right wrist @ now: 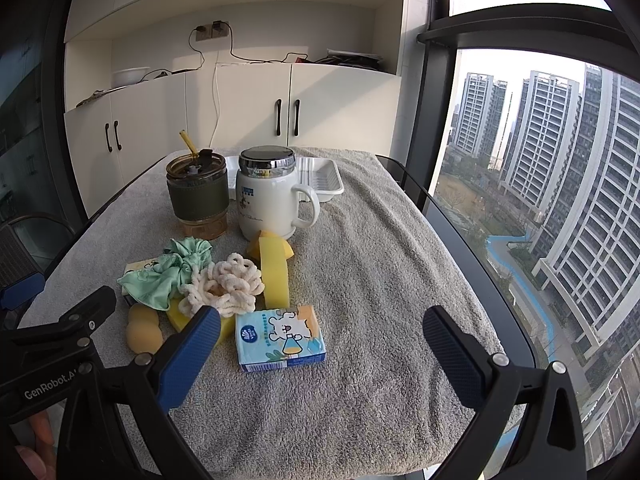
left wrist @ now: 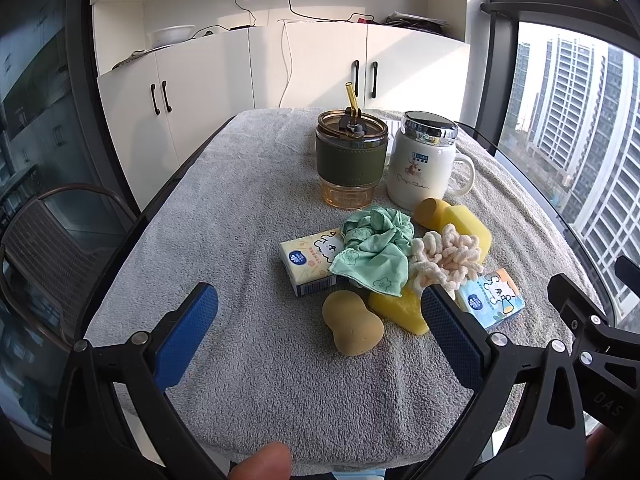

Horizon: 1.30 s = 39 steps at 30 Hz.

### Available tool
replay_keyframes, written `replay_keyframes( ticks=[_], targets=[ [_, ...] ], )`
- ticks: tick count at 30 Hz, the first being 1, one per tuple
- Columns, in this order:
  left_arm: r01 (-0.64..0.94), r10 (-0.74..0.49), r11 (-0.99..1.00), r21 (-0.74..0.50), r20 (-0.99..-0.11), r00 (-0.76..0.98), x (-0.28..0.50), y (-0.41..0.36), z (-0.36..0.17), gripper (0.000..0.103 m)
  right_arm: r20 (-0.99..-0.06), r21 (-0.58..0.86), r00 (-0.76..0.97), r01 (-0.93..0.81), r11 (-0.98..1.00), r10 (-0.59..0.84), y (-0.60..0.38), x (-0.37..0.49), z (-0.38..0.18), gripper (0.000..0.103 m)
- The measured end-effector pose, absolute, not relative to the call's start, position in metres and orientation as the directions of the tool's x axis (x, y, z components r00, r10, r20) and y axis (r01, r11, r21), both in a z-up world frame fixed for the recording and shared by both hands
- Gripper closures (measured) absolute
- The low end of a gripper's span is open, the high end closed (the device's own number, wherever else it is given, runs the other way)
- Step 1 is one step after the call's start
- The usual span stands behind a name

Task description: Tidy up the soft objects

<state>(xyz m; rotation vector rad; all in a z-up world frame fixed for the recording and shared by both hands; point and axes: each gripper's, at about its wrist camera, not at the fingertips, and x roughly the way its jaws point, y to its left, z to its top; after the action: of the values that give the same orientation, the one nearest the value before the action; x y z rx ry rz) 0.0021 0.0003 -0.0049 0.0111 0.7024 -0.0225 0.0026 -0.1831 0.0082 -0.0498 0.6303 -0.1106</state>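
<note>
— Nearest, what do you see?
— Both tools hang spread wide over the near edge of the grey towel (left wrist: 256, 360) covering the worktop, nothing between their blue pads. The left hand-held gripper (left wrist: 320, 312) hovers just before a tan egg-shaped sponge (left wrist: 352, 326); the right hand-held gripper (right wrist: 322, 338) frames a blue tissue pack (right wrist: 280, 338). A fingertip pokes in at the bottom edge, mostly cut off.
— And the soft things?
— Heaped mid-towel. A yellow sponge block (left wrist: 400, 310) lies half buried under a green scrunchie (left wrist: 374, 254) and a cream chenille scrunchie (left wrist: 444, 260). The green one drapes over a second, yellow tissue pack (left wrist: 308, 262), hiding its right end. Behind, another yellow sponge (right wrist: 274, 276) stands on edge, and a second tan sponge (left wrist: 430, 212) peeks out past it.
— Farther back?
— A green-sleeved tumbler (left wrist: 352, 160) with straw and a lidded white mug (left wrist: 424, 162). A white tray (right wrist: 320, 178) sits behind them, largely blocked.
</note>
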Motion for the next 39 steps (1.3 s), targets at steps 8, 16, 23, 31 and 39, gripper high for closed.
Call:
replay_keyframes(
  ticks=[8,16,23,31,39],
  targets=[
    [0.026,-0.018,1.0,0.003,-0.647,0.762,0.002,0.0,-0.006,0.0,-0.587,-0.08,0.801,0.088,0.993,-0.118,-0.183,0.004,0.007,0.0],
    [0.029,-0.022,1.0,0.0,-0.649,0.761,0.002,-0.001,-0.008,0.0,-0.587,-0.081,0.801,0.088,0.993,-0.118,-0.184,0.004,0.007,0.0],
    [0.032,-0.024,0.999,0.0,-0.65,0.76,0.003,0.0,-0.008,0.0,-0.587,-0.081,0.801,0.088,0.993,-0.119,-0.184,0.004,0.006,0.0],
    [0.037,-0.027,0.999,0.001,-0.653,0.757,0.004,0.0,-0.011,0.0,-0.591,-0.082,0.798,0.087,0.993,-0.119,-0.185,0.001,0.003,0.0],
    [0.052,-0.044,0.999,-0.008,-0.674,0.737,0.011,0.005,-0.021,0.0,-0.609,-0.087,0.784,0.082,0.993,-0.119,-0.189,0.009,-0.008,0.0]
  ],
)
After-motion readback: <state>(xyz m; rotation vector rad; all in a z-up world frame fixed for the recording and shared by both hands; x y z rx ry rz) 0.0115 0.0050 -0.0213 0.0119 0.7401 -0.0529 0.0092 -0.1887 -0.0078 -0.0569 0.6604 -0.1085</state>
